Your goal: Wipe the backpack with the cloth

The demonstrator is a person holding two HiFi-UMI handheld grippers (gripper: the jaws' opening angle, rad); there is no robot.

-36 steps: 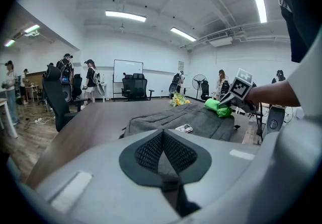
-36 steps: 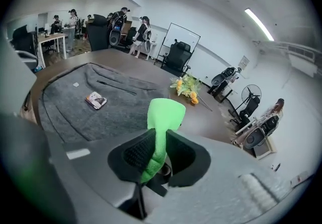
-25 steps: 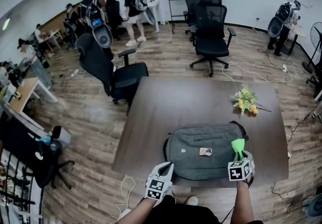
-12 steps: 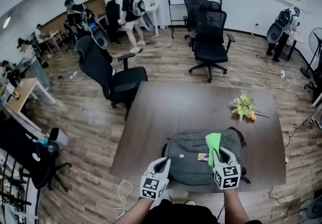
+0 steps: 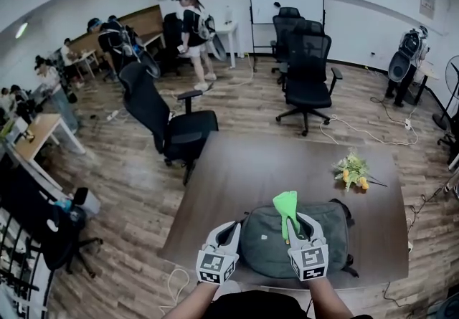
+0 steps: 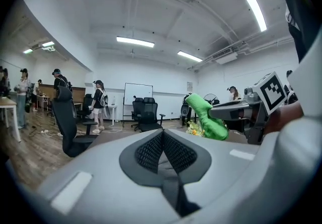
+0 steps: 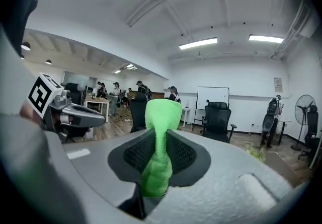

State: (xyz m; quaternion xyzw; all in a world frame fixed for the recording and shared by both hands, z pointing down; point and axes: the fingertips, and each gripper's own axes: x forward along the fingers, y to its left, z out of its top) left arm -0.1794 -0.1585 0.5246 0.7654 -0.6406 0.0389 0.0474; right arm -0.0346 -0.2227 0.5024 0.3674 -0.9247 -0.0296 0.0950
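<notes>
Left tool (image 5: 228, 230): its two jaws are pressing together with nothing between them. It is hovering over the near left side of the backpack. It should probably be coming down to press on the bag, so the bag is not sliding about.
Right tool (image 5: 295, 229): it is squeezing the cloth tight between its jaws, over the near middle of the bag.
Cloth (image 5: 287, 204): the green cloth is sticking up past the jaws like a little flag. It looks to be up in the air and not touching the bag. To wipe well, the tool needs to be tipping down so the loose end is lying flat, then going in slow, long strokes.
Backpack (image 5: 262, 242): the grey bag is lying flat at the near edge of the surface, just under both tools.
Surface (image 5: 265, 160): the brown top is carrying the bag.
Flowers (image 5: 351, 168): they are lying farther back on the right, apart from the bag, so wiping should not be bumping them.
</notes>
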